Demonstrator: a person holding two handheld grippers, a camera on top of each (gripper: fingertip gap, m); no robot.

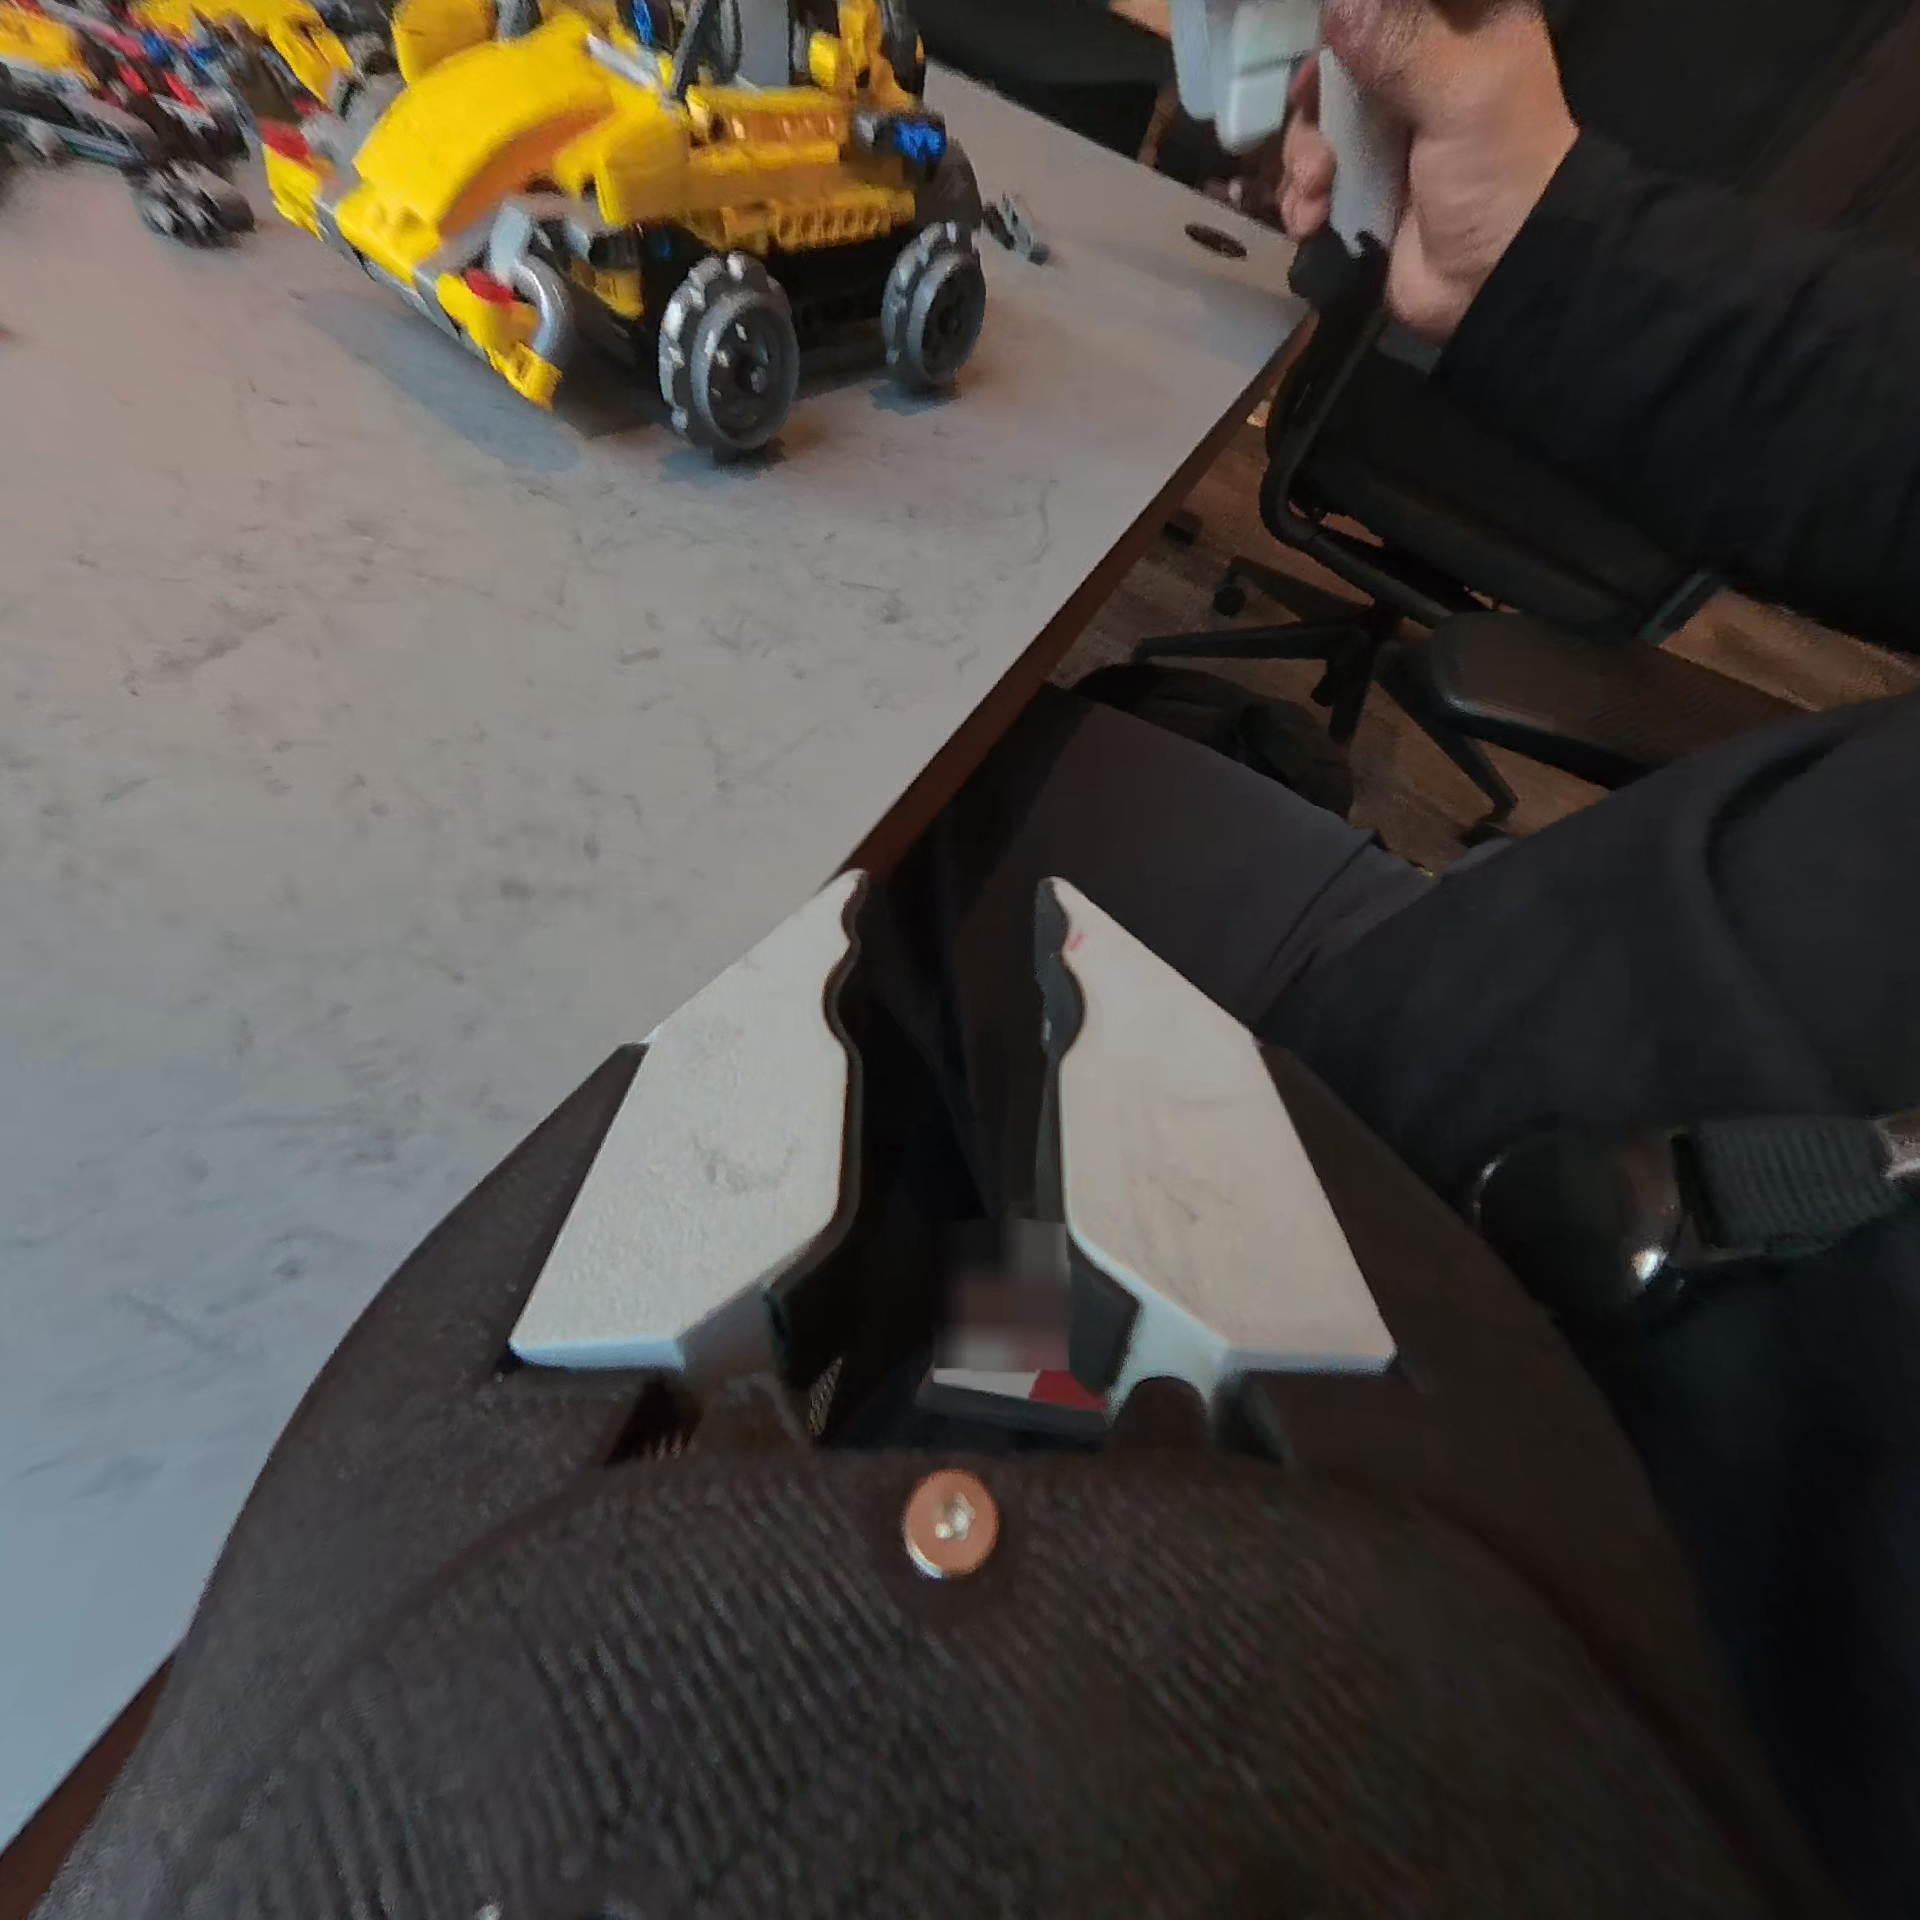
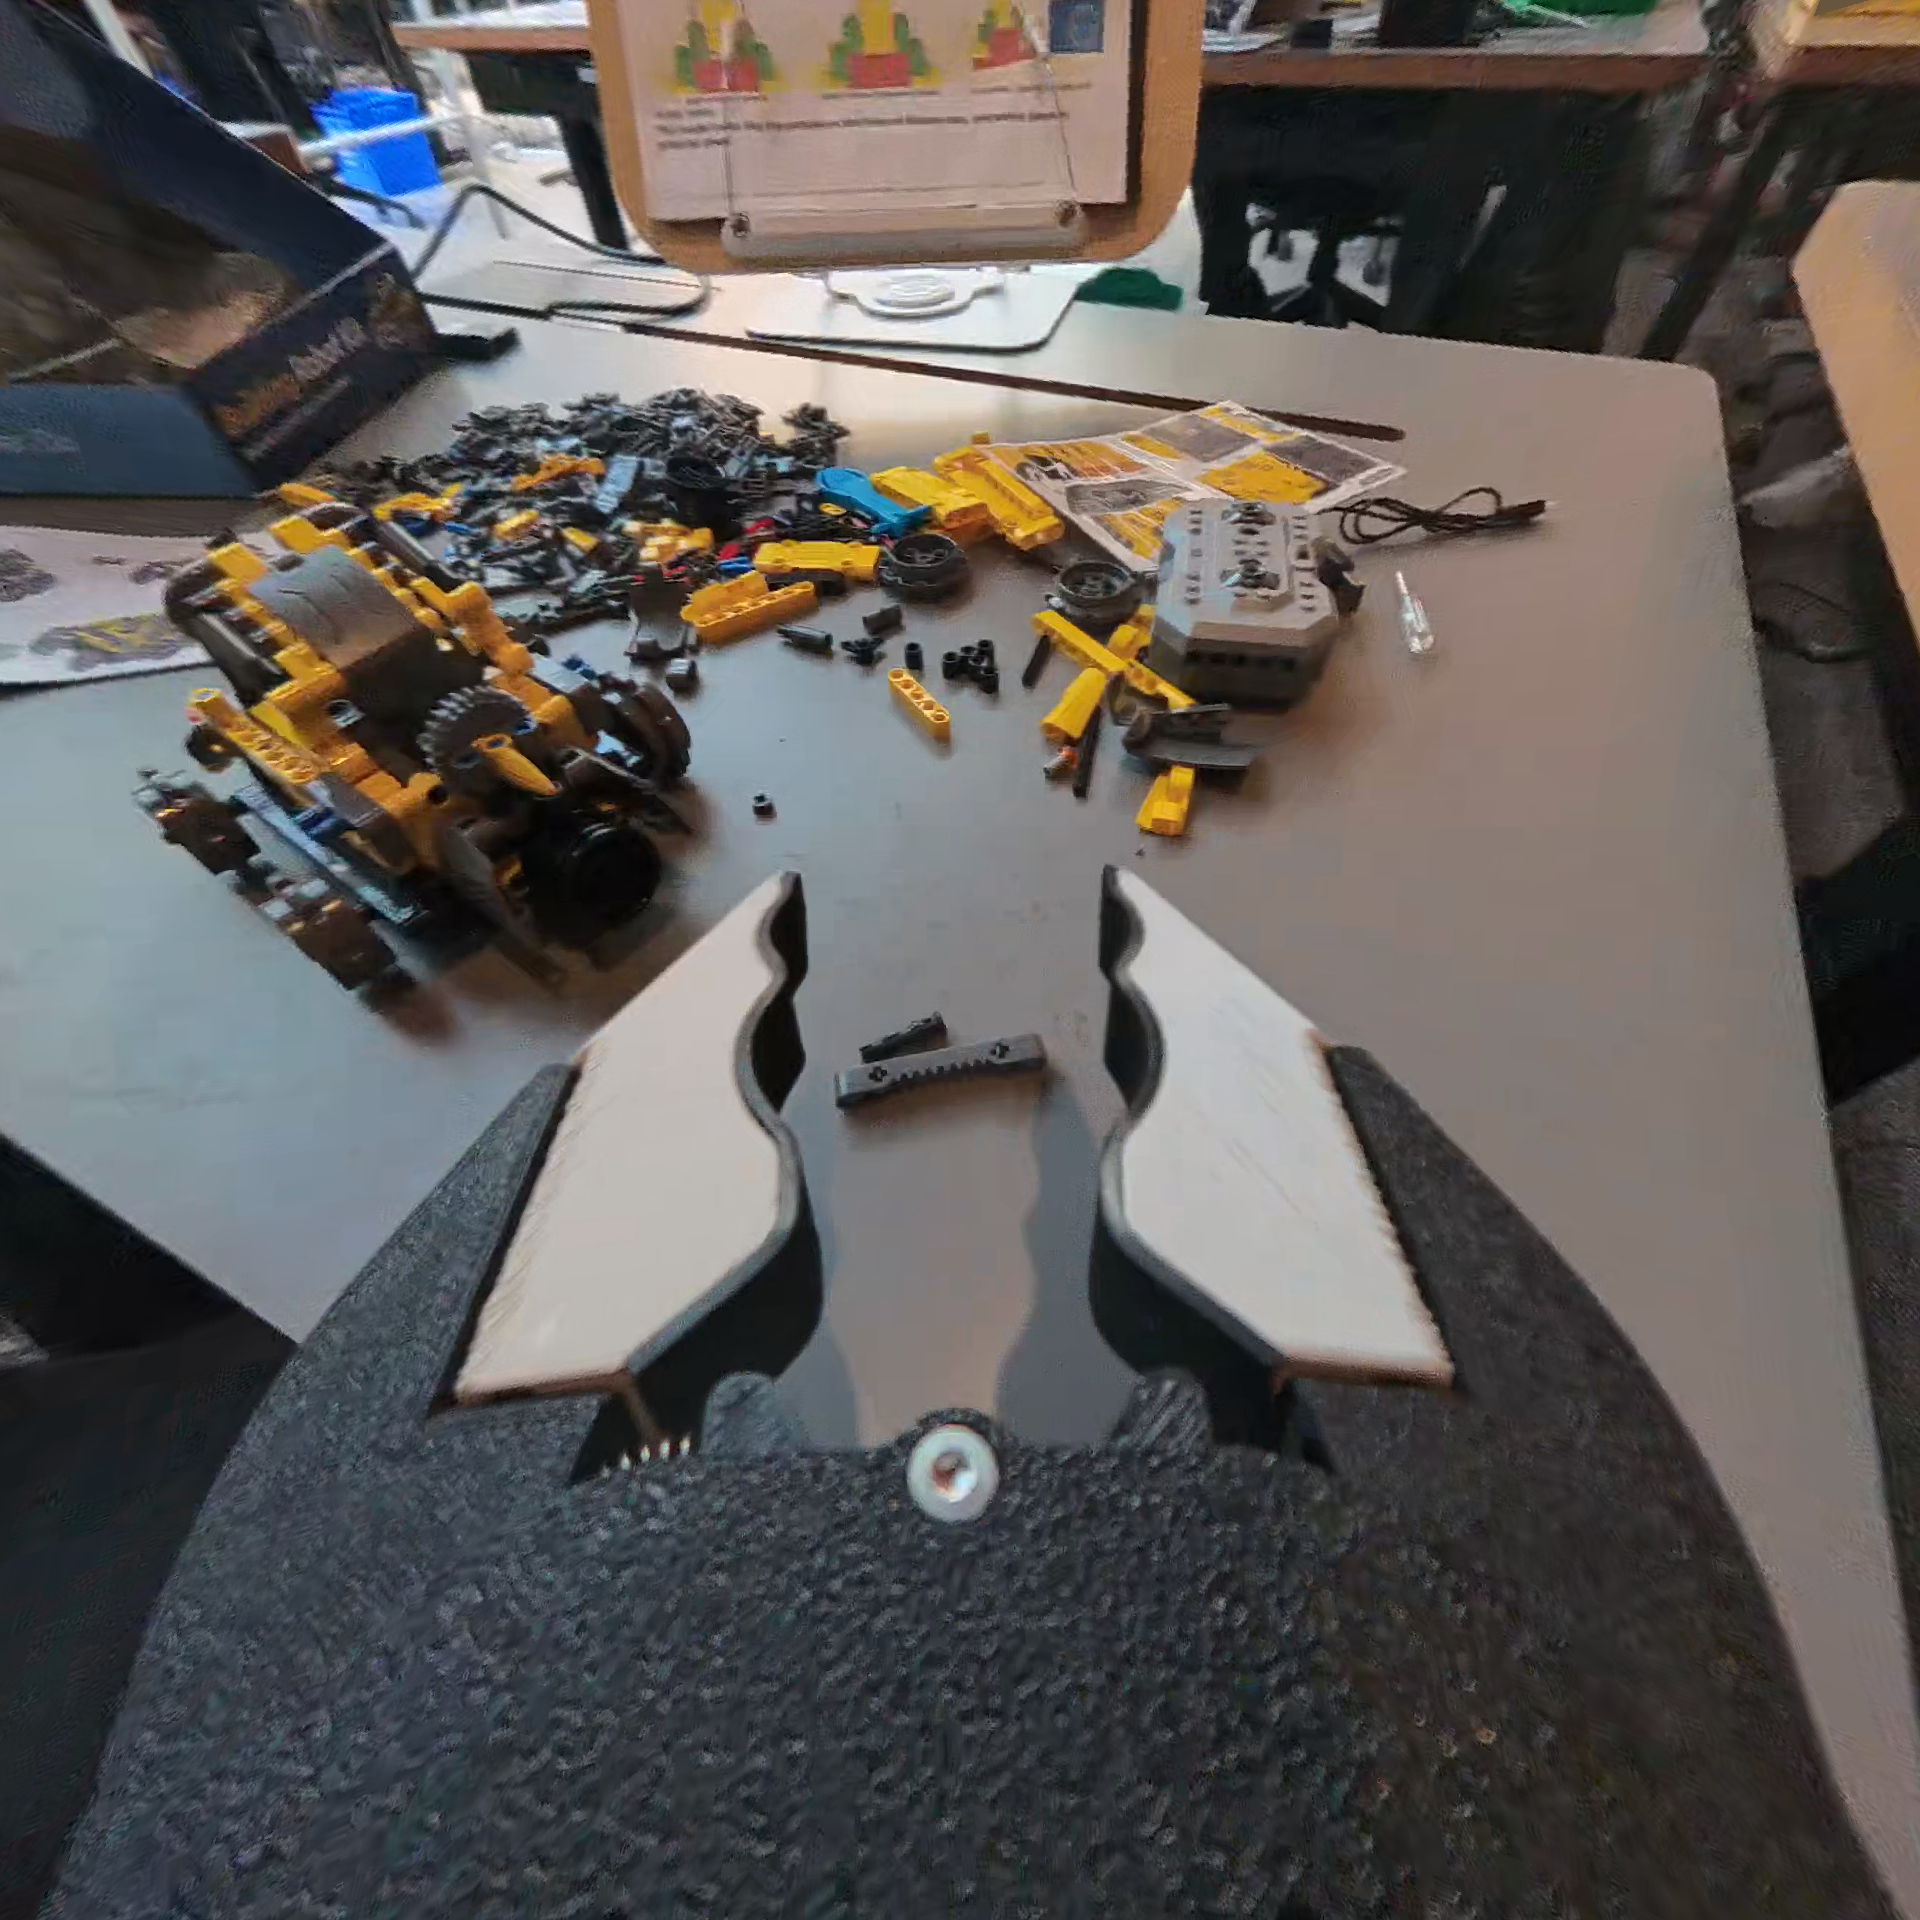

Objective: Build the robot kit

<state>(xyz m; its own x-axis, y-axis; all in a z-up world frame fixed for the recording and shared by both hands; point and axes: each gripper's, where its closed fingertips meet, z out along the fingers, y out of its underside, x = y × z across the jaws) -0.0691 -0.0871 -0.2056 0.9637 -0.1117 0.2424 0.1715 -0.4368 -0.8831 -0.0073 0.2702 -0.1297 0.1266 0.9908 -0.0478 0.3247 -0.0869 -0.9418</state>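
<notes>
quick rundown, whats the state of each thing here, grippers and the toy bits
left gripper: open, empty, past the table edge
right gripper: open, empty, above the table
toothed black bar: flat on the table between the right gripper's fingers, untouched
small black pin: lying loose just behind the bar
yellow vehicle: partly built, standing on its wheels
loose parts pile: scattered, unassembled
grey block: resting on the table

On the table (image 2: 1455, 935), a toothed rack (image 2: 940, 1070) is placed nearest, a part-built vehicle (image 2: 416, 748) left, and loose parts (image 2: 727, 540) behind.
</notes>
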